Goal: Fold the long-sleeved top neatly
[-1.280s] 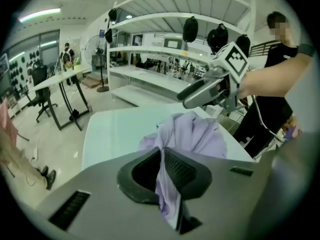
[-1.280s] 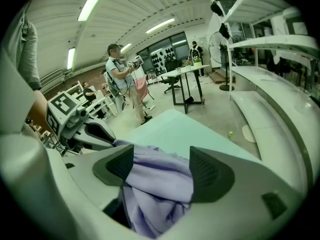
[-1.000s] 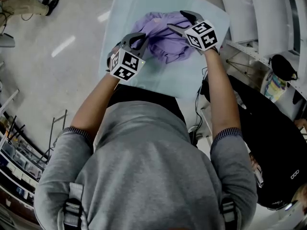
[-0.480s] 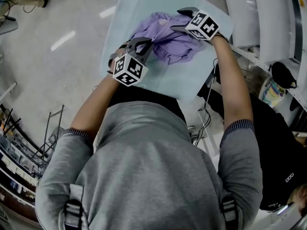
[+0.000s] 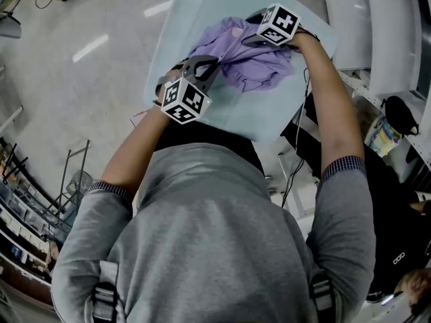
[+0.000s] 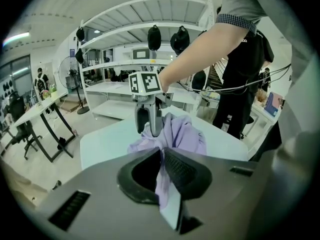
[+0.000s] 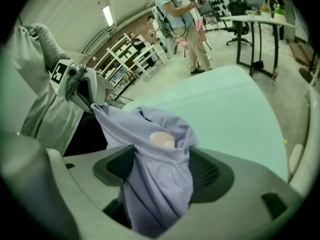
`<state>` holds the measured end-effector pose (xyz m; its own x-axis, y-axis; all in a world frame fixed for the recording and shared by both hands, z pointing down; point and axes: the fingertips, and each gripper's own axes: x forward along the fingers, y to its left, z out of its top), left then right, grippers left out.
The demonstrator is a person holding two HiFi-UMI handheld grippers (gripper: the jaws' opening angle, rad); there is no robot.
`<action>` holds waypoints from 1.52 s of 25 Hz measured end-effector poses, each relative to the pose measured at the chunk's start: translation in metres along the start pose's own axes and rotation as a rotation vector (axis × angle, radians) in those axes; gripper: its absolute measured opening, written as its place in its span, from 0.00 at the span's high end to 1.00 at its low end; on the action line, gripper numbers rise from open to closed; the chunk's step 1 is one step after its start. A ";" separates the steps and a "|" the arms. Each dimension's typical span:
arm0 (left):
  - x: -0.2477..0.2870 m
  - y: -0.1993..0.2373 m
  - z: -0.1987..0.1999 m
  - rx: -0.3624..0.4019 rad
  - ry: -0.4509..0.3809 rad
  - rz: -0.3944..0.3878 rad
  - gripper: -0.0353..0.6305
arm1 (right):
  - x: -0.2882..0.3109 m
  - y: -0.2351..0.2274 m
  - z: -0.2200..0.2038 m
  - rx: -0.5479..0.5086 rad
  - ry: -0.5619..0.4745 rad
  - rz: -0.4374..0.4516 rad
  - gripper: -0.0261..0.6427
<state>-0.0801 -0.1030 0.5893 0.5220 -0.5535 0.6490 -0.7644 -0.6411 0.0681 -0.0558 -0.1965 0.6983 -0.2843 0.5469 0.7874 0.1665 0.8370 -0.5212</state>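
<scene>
While your left gripper (image 6: 161, 153) bites with its jaws nearly together on a thin strip of the lilac long-sleeved top (image 6: 184, 133), your right gripper (image 7: 160, 156) is clamped on a thicker bunch of the same cloth, with a stitched, ribbed hem crossing between its pads. From your right gripper view that hem runs up and to the left of the frame, where your other gripper pinches it. In the head view the rest of the top sits as a crumpled heap between the two grippers, on the pale table (image 5: 215, 5). Your left gripper is just inside the table's left edge, low on the tabletop, and your right one is close to the right edge, higher in the frame. Bare tabletop shows above the heap toward the top of the frame, and a narrower band shows below it, next to your torso. Left of the table you have open floor (image 5: 81, 79). On the right, white shelving (image 5: 377, 32) stands close beside the table edge.
</scene>
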 end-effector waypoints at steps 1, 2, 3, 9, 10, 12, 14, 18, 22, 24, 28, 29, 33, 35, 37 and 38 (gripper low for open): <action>0.000 -0.001 -0.001 -0.001 0.002 -0.005 0.88 | 0.001 0.000 0.001 0.020 -0.002 0.013 0.42; 0.000 -0.003 -0.003 0.000 0.005 -0.011 0.88 | 0.003 -0.001 0.002 0.040 -0.005 0.025 0.42; 0.000 -0.004 -0.005 0.001 0.007 -0.016 0.88 | 0.005 -0.001 0.001 0.057 -0.007 0.040 0.42; -0.005 -0.006 -0.012 0.005 0.016 -0.028 0.88 | 0.010 0.004 -0.012 0.139 0.006 0.120 0.62; -0.005 -0.006 -0.014 0.002 0.018 -0.026 0.88 | 0.008 0.005 -0.014 0.143 0.007 0.121 0.69; -0.005 -0.003 -0.016 -0.004 0.017 -0.017 0.88 | 0.002 0.009 -0.015 0.142 -0.010 0.111 0.83; -0.007 0.000 -0.013 -0.009 0.008 0.001 0.88 | -0.011 0.014 -0.015 0.120 -0.052 0.066 0.87; -0.016 0.012 0.007 -0.017 -0.036 0.055 0.88 | -0.062 0.029 -0.009 0.063 -0.184 -0.104 0.88; -0.028 0.025 0.034 -0.006 -0.093 0.108 0.88 | -0.117 0.060 -0.009 0.057 -0.321 -0.217 0.88; -0.034 0.030 0.052 0.002 -0.128 0.131 0.88 | -0.141 0.079 -0.011 0.057 -0.378 -0.266 0.88; -0.048 0.038 0.098 0.025 -0.211 0.168 0.88 | -0.188 0.116 -0.015 0.055 -0.503 -0.396 0.88; -0.053 0.039 0.110 0.028 -0.229 0.174 0.88 | -0.199 0.125 -0.015 0.054 -0.531 -0.430 0.88; -0.074 0.038 0.157 0.063 -0.302 0.184 0.88 | -0.238 0.159 -0.016 0.064 -0.625 -0.556 0.88; -0.081 0.036 0.178 0.088 -0.331 0.183 0.88 | -0.256 0.172 -0.016 0.067 -0.660 -0.602 0.88; -0.087 0.034 0.197 0.118 -0.354 0.178 0.88 | -0.275 0.182 -0.015 0.059 -0.679 -0.648 0.88; -0.090 0.035 0.208 0.131 -0.366 0.175 0.88 | -0.285 0.186 -0.014 0.054 -0.686 -0.667 0.88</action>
<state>-0.0752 -0.1858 0.3758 0.5064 -0.7970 0.3290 -0.8112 -0.5698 -0.1318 0.0692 -0.1965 0.3813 -0.7988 -0.1855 0.5723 -0.2686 0.9612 -0.0633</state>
